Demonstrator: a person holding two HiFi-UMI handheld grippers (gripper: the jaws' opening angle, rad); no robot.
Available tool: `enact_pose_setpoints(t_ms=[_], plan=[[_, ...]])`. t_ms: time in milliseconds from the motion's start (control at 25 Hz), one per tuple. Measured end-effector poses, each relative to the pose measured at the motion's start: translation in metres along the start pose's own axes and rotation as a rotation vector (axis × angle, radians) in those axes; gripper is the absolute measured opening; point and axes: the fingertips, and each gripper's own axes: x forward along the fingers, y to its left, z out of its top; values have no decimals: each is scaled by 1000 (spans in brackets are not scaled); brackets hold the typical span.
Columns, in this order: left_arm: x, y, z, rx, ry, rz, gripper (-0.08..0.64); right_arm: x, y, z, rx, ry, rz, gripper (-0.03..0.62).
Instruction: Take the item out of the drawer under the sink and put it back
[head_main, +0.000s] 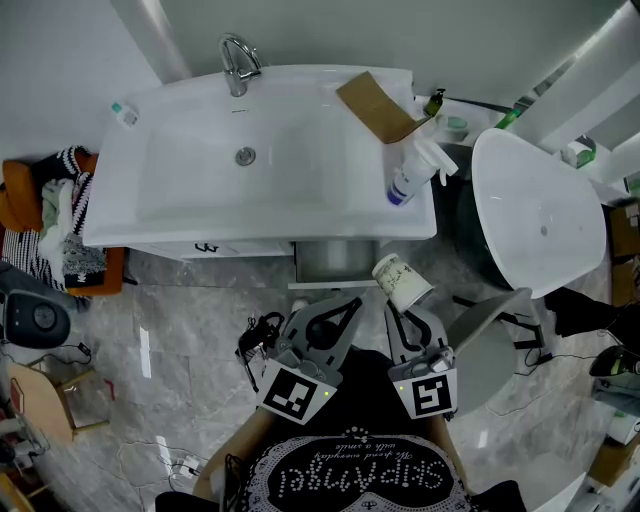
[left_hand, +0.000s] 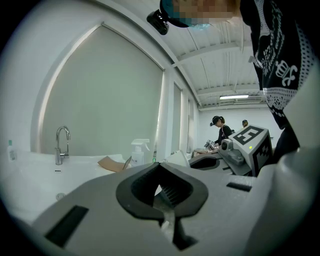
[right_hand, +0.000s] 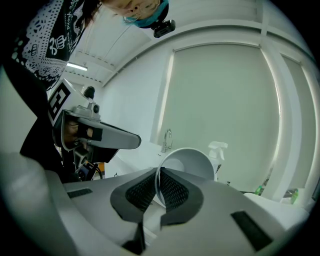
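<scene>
A white paper cup (head_main: 402, 283) with dark print lies tilted in the air just in front of the vanity. My right gripper (head_main: 401, 312) is shut on its rim. In the right gripper view the thin cup wall (right_hand: 184, 165) is pinched between the ribbed pads (right_hand: 172, 191), with the cup's mouth facing the camera. Under the sink (head_main: 200, 215), the grey drawer (head_main: 337, 259) stands pulled out a little; I cannot see inside it. My left gripper (head_main: 352, 303) hovers beside the right one, below the drawer, shut and empty. Its tips meet in the left gripper view (left_hand: 160, 172).
On the sink's right corner are a spray bottle (head_main: 415, 172) and a piece of brown cardboard (head_main: 378, 106); the faucet (head_main: 237, 62) is at the back. A white oval basin (head_main: 540, 210) stands to the right. Clothes on an orange seat (head_main: 60, 225) and cables (head_main: 258, 335) are to the left.
</scene>
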Motion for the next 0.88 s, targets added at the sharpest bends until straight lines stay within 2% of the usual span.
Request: enact_pose_setpoints(t_ms=[160, 360, 880], plan=[[0, -1, -1, 5, 3, -13, 0, 1, 0, -1, 3, 4, 0, 24], [0, -10, 0, 5, 0, -67, 0, 3, 3, -1, 1, 9, 13, 23], [3, -4, 3, -44, -50, -29, 0, -9, 0, -6, 5, 15, -4, 25]])
